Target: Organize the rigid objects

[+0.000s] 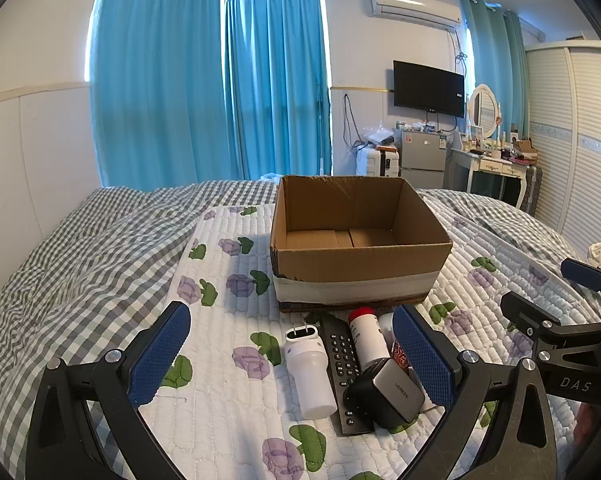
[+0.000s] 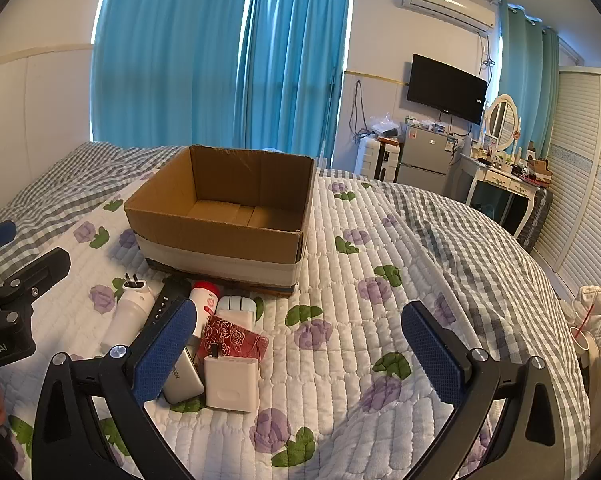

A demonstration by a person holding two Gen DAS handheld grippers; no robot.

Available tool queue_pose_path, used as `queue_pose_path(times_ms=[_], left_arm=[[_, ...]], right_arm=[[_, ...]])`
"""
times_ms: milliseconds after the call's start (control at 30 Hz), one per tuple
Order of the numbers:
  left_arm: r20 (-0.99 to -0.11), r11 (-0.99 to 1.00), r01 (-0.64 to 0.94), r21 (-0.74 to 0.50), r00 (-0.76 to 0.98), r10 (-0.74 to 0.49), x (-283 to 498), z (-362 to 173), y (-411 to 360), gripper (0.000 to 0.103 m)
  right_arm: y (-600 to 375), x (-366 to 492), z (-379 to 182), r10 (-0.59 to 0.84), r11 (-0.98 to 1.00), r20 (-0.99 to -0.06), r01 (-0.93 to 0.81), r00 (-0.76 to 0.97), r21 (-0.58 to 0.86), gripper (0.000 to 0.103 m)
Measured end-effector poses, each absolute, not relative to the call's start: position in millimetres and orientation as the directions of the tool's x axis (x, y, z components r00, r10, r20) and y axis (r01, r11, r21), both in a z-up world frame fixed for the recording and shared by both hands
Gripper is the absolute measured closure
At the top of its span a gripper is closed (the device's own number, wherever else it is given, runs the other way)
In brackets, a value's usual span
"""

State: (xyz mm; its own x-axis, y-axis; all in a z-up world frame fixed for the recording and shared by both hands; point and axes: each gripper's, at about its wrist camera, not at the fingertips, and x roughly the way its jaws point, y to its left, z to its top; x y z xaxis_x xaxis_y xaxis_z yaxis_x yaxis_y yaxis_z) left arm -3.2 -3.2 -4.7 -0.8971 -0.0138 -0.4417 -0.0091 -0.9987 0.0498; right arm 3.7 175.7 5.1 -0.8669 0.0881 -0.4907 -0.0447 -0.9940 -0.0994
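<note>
An open, empty cardboard box [image 1: 360, 256] sits on the bed; it also shows in the right wrist view [image 2: 220, 232]. In front of it lies a cluster: a white plug device [image 1: 306, 372], a black remote [image 1: 342, 364], a red-capped white bottle [image 1: 366, 336] and a grey UGREEN charger [image 1: 392, 396]. The right wrist view adds a white charger block [image 2: 231, 382], a red patterned packet [image 2: 236, 340] and a white power adapter [image 2: 236, 308]. My left gripper [image 1: 292, 360] is open above the cluster. My right gripper [image 2: 296, 354] is open, just right of it.
The bed has a flowered white quilt [image 2: 360, 320] over a grey checked cover [image 1: 80, 248]. Blue curtains [image 1: 204, 80], a fridge [image 1: 422, 156], a dressing table [image 1: 488, 168] and a wardrobe [image 1: 572, 140] stand beyond. The right gripper shows at the right edge of the left wrist view [image 1: 560, 320].
</note>
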Motion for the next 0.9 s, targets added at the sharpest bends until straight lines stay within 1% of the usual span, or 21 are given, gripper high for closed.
queue_pose_path(times_ms=[900], left_arm=[[-0.444, -0.998, -0.011, 0.054, -0.896, -0.014, -3.0, -6.9, -3.1, 0.0]], right_arm=[[175.6, 3.9, 1.5, 0.09, -0.994, -0.501, -0.045, -0.861, -0.101, 0.0]])
